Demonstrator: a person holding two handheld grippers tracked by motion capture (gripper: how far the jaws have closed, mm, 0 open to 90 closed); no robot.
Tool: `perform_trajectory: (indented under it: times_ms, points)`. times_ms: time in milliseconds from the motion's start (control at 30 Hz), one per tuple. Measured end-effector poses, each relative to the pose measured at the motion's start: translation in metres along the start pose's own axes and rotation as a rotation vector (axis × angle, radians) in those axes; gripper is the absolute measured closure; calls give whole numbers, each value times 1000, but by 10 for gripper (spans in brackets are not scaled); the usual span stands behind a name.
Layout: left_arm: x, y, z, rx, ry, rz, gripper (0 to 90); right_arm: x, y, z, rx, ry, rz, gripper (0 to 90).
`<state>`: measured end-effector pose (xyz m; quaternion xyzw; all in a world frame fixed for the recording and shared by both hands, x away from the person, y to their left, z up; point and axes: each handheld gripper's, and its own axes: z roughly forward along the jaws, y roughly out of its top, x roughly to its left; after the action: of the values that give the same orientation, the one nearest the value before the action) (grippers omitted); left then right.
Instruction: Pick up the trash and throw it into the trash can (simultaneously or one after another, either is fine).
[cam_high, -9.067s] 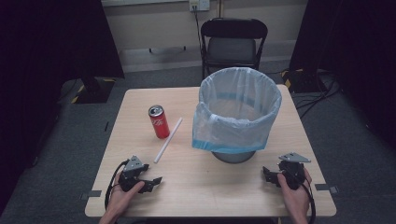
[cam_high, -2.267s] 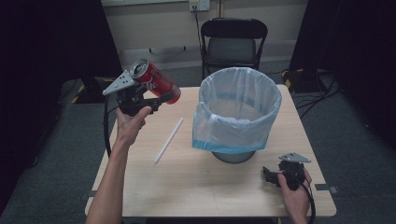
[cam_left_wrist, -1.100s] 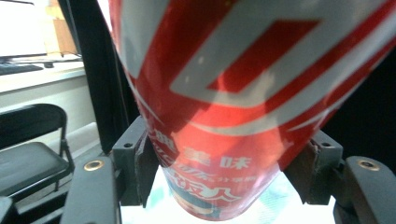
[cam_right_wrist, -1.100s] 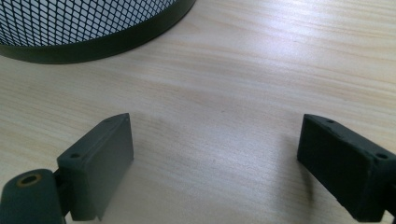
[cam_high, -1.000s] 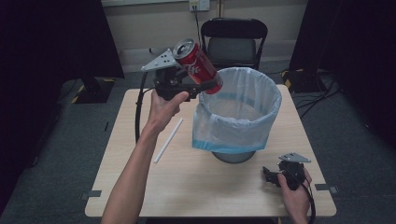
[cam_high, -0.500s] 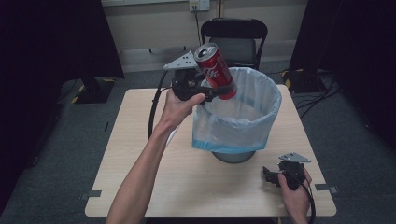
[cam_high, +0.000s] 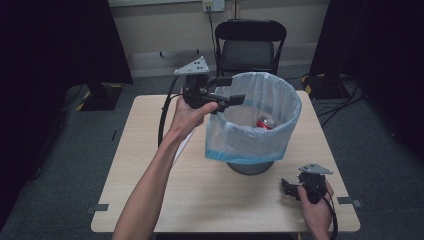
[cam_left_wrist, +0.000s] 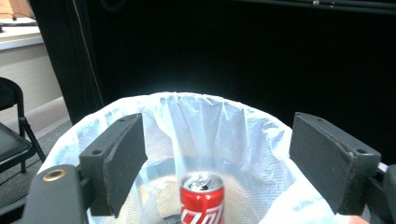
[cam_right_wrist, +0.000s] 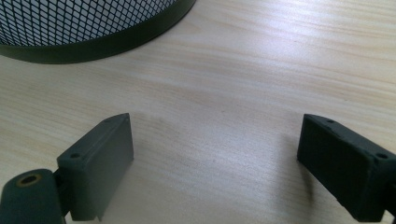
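A red soda can (cam_high: 266, 123) lies inside the mesh bin with a pale blue-white bag (cam_high: 250, 142). In the left gripper view the can (cam_left_wrist: 202, 198) is down in the bag (cam_left_wrist: 243, 130), below the jaws. My left gripper (cam_high: 232, 90) hangs over the bin's near-left rim. Its jaws have just been opening and stand wide, with nothing between them (cam_left_wrist: 219, 140). My right gripper (cam_high: 285, 187) rests on the table at the front right, open and empty (cam_right_wrist: 215, 154), facing the bin's dark base (cam_right_wrist: 93, 46).
The wooden table (cam_high: 150, 200) has bare room at its front and left. A white straw (cam_high: 183, 146) lies on it, partly hidden beside the left forearm. A black folding chair (cam_high: 250, 50) stands behind the table, with dark curtains on both sides.
The can has left the left gripper's jaws and dropped into the bin. Those jaws have spread wider over the rim. The right gripper has stayed where it was.
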<state>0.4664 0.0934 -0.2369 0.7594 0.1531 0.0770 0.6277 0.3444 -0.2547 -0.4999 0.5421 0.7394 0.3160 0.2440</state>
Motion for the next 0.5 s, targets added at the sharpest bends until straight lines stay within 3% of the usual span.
perform_trajectory:
  times_ms: [267,500]
  points:
    - [5,-5,-12,-9,7,-22,222,0,0,0,0,0,-1,100]
    - [7,-7,-27,-26,43,-13,216,0,0,0,0,0,-1,99]
